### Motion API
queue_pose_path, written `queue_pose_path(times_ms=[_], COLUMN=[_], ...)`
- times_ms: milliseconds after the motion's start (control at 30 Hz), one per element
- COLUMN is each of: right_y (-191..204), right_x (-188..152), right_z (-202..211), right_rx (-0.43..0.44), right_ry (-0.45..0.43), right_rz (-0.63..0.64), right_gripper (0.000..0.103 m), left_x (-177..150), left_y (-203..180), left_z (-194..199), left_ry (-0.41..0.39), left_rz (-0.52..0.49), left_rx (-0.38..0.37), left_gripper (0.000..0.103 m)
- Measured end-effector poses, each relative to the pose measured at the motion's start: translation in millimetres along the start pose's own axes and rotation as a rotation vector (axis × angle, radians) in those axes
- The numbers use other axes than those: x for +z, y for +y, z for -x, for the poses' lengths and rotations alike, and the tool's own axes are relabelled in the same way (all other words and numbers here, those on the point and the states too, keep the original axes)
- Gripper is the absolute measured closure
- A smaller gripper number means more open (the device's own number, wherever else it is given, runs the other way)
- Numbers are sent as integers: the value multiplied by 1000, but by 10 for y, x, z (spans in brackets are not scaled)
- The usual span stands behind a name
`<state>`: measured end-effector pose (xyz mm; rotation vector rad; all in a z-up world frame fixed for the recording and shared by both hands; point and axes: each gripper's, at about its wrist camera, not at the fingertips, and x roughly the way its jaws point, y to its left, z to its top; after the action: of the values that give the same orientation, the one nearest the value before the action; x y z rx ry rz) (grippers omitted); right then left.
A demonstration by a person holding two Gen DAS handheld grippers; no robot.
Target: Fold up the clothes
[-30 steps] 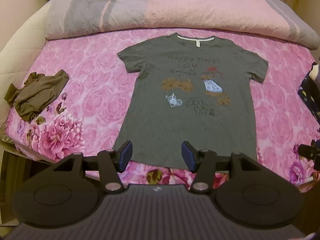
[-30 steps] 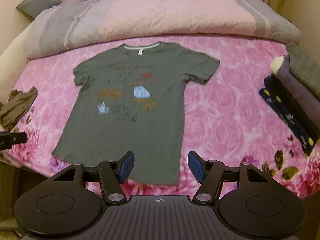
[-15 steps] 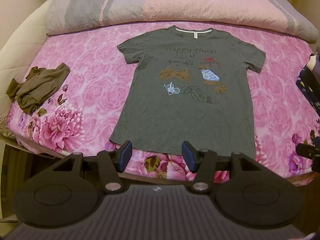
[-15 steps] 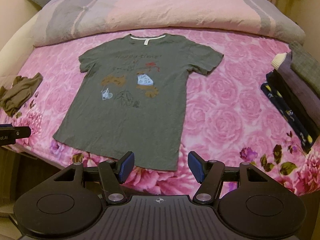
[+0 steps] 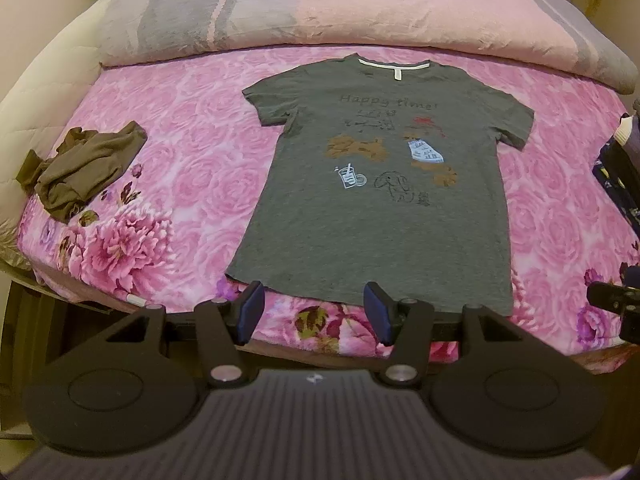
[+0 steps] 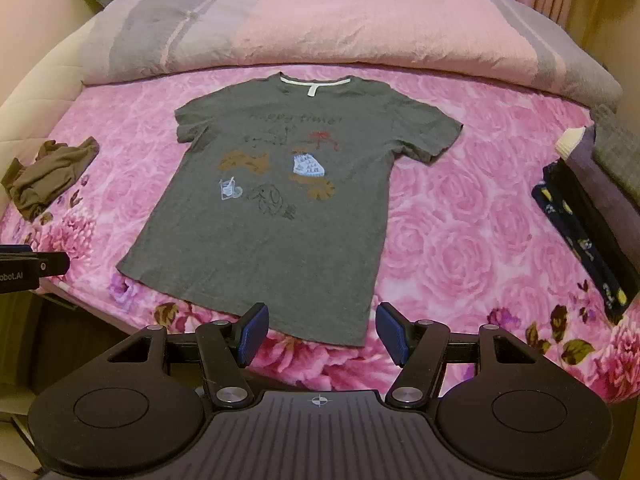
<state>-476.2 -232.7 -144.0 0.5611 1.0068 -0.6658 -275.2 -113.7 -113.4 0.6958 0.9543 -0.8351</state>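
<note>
Grey T-shirt (image 5: 376, 208) lay spread flat, print up, on the pink floral bed (image 5: 192, 168), collar toward the quilt (image 5: 360, 12), hem along the near edge. Left gripper (image 5: 314, 312) and right gripper (image 6: 320, 330) hovered just short of that hem, jaws wide apart and empty.

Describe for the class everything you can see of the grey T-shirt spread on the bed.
The grey T-shirt is a short-sleeved top of soft, knit-looking fabric with a white-lined neckband. Its chest reads "Happy time!" above small prints: brown shapes, a pale blue drink, a sketched dog, a red mark. It lies flat and unfolded, print up, sleeves spread, collar towards the rolled duvet, hem at the near edge of the pink floral bedspread. Only the bedspread touches it; neither gripper holds it.
</note>
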Motion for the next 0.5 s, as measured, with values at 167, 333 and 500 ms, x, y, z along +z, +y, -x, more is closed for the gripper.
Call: queue_pose_path(times_ms=[167,333,500], right_y=[29,24,31], right_x=[-1,-7,-2], right_z=[9,-6,-33], right_rx=[8,17,26], right_ry=[-4,2,10], right_rz=[15,19,24], right_gripper=[40,40,40], left_x=[-14,-49,-86], left_y=[23,26,59], left_z=[14,25,7], left_ry=[0,6,17], left_rz=[10,18,33], left_rx=[4,7,11], left_gripper=[52,52,52])
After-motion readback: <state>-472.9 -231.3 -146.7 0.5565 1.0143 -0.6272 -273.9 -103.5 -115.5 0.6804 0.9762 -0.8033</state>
